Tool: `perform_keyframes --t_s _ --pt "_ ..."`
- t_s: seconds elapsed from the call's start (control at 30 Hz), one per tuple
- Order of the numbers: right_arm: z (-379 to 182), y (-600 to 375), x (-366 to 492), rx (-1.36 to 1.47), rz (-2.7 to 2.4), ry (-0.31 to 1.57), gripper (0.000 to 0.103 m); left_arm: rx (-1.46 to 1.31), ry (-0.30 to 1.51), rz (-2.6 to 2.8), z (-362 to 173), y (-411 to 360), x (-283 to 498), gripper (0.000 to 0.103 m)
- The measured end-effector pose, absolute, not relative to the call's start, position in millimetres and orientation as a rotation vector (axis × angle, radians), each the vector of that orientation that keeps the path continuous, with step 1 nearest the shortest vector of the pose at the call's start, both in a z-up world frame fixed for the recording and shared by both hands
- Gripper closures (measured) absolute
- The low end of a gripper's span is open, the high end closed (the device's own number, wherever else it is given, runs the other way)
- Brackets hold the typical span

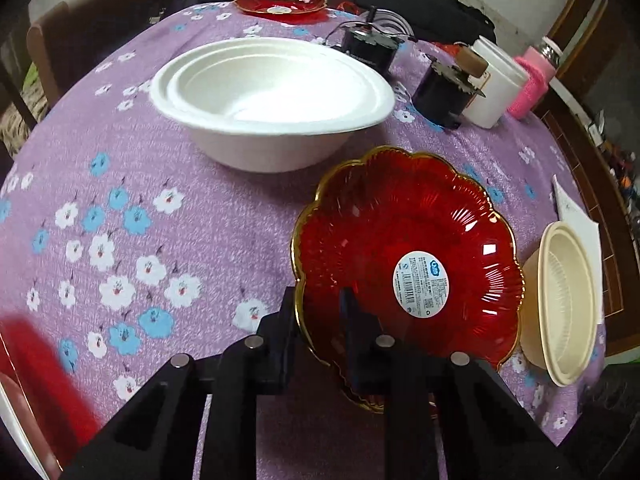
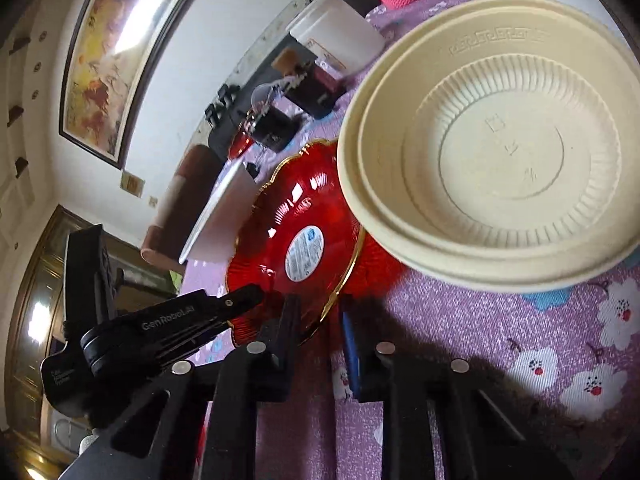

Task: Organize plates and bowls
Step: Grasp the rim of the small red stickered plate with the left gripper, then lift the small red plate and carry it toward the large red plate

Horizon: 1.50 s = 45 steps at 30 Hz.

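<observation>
We have the left gripper point(image 1: 320, 312) clamped on the near rim of the red plate point(image 1: 408, 264), and the right gripper's point(image 2: 320, 320) jaws close on that rim too. A second red plate point(image 1: 280, 0) sits far across the tabletop point(image 1: 200, 220); white bowls point(image 1: 272, 96) and cream bowls point(image 2: 492, 140) already sit nested, so the plates remain to stack.

Left wrist view: looks steeply down along the left gripper point(image 1: 320, 308) onto the table point(image 1: 160, 160), with a red plate point(image 1: 408, 264) close at its fingertips and a cream bowl point(image 1: 568, 304) further right. Right wrist view: rolled and shallower, close behind the right gripper point(image 2: 320, 312). Both views share the red plate point(image 2: 296, 240) and the cream bowl point(image 2: 492, 140); the right also shows the left gripper point(image 2: 256, 292).
</observation>
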State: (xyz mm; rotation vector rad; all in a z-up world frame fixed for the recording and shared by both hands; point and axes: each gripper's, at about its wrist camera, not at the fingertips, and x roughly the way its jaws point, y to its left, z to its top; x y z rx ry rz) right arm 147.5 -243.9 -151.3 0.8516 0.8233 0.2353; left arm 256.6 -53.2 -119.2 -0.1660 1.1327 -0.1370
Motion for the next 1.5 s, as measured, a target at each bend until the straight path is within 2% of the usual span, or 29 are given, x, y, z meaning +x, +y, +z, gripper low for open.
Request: perform_keyframes --t_s 0.27,0.4,0.5,0.57,0.73,0.83,0.9,1.0,1.03,1.17,1.23,1.5 --pt "-141 -208 140 0.691 0.316 0.920 0.080 -0.192 1.157 -0.093 -116 -16 224 0.085" --pt "-135 -196 141 0.633 0.306 0.931 0.076 -0.215 1.167 -0.101 -116 -4 214 0.084" --pt "-134 -197 143 0.591 0.249 0.917 0.073 -0.236 1.155 -0.100 -114 -3 216 0.076" --pt "-135 -201 144 0.602 0.228 0.903 0.072 -0.232 1.137 -0.093 -113 -3 219 0.067" --pt "-139 -214 147 0.637 0.210 0.880 0.072 -0.236 1.127 -0.078 -118 -9 234 0.061" --pt "-141 -213 152 0.647 0.209 0.860 0.072 -0.221 1.104 -0.080 -118 -14 240 0.045" --pt "-144 -214 153 0.659 0.219 0.857 0.072 -0.228 1.097 -0.082 -118 -17 241 0.042" --pt "-144 -216 154 0.668 0.231 0.861 0.072 -0.190 1.097 -0.085 -119 -25 239 0.042" --pt "-144 -215 154 0.663 0.234 0.863 0.072 -0.165 1.097 -0.081 -119 -28 238 0.045" --pt "-141 -211 151 0.624 0.217 0.865 0.073 -0.117 1.089 -0.007 -119 -28 236 0.072" --pt "-141 -212 149 0.620 0.209 0.865 0.080 -0.146 1.098 0.001 -119 -21 235 0.078" --pt "-124 -208 136 0.580 0.226 0.802 0.082 -0.180 1.055 -0.008 -99 -10 212 0.079"
